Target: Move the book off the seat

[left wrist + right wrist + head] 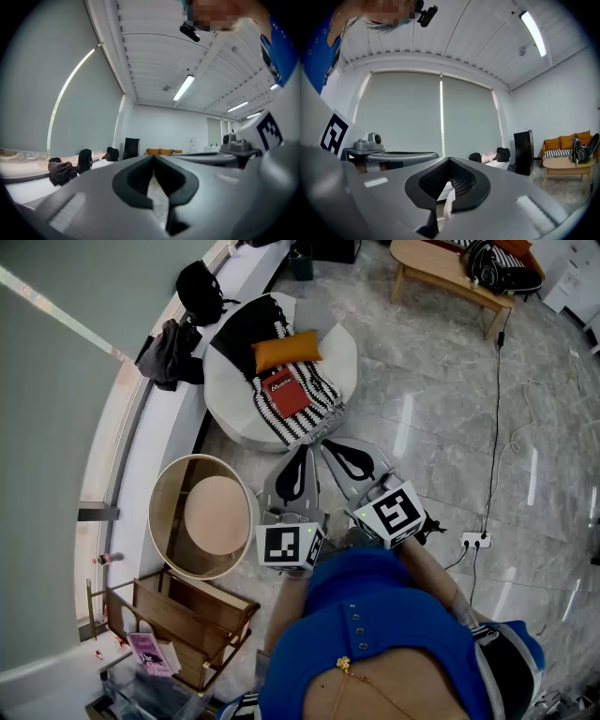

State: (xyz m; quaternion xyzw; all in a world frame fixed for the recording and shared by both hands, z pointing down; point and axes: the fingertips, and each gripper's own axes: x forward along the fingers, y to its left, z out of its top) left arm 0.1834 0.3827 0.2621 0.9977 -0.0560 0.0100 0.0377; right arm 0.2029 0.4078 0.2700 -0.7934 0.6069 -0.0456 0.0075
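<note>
Red book [286, 393], rectangular with white print on its cover: lies flat on the round white upholstered seat [342, 362], on top of a black-and-white striped blanket [314, 413] draped across the seat. An orange rectangular cushion [286, 351] lies just behind the red book, toward the window side.

Left gripper [298, 470]: held level in front of the person's blue-clad torso, jaws pointing toward the seat. In the left gripper view the dark ribbed pads [140, 180] are pressed together at the tip, with nothing between them. The marker cube [289, 547] sits at the rear of the unit.

Right gripper [349, 457]: held level just beside the left gripper, also pointing toward the seat. In the right gripper view its pads [461, 180] meet at the tip, and nothing is pinched. Its marker cube [396, 512] faces upward.

Neither gripper touches the red book; both tips stop short of the seat, near the fringed end of the blanket.

Surroundings: a round wooden drum table with a beige top [202, 517] stands left of the left gripper. A wooden slatted rack [187, 615] stands nearer the person. A low wooden coffee table [445, 273] stands across the grey marble floor [422, 409], well apart from the seat.
</note>
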